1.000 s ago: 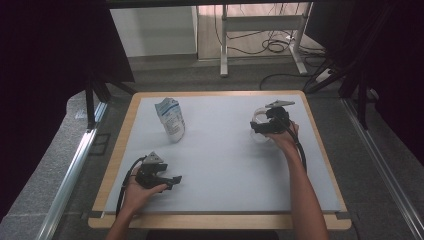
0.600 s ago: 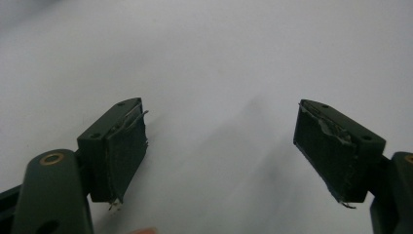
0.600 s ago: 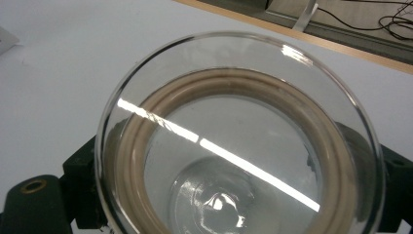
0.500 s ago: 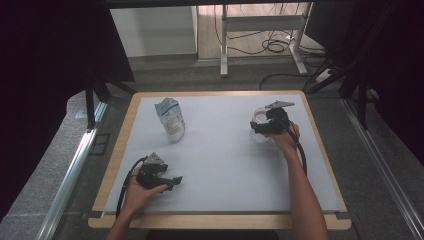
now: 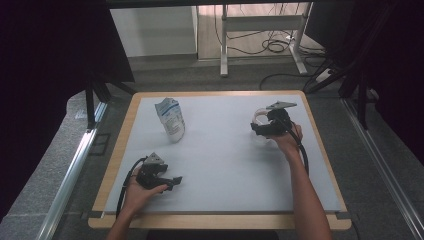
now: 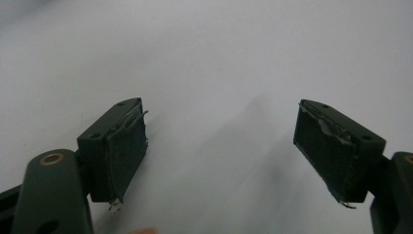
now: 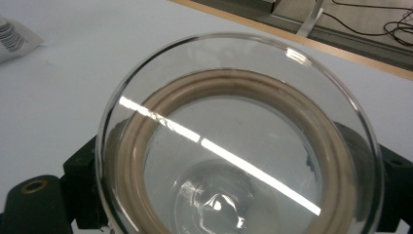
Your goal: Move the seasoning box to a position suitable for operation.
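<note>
Glass is what your right gripper [image 5: 261, 129] holds: a clear glass lid [image 7: 238, 141] with a beige sealing ring inside its rim, and the two jaws are clamped on its sides. In the right gripper view the lid stands between the jaws, with its round face toward the camera and a knob seen through the glass near the bottom. In the high view you keep this gripper, with the lid [image 5: 258, 118], near the right edge of the surface [image 5: 225, 150], a little closer to the far edge than to the near one. Your right hand [image 5: 288, 140] is just behind it.

Your left gripper [image 5: 172, 181] rests near the near left corner of the surface, in your left hand [image 5: 140, 192]. Its jaws are well apart, and between them the left gripper view shows the bare white surface [image 6: 219, 73].

One white pouch [image 5: 170, 119] with blue print stands upright near the far left part of the surface, well apart from both grippers. Its corner [image 7: 17, 36] shows also at the left side of the right gripper view.
</note>
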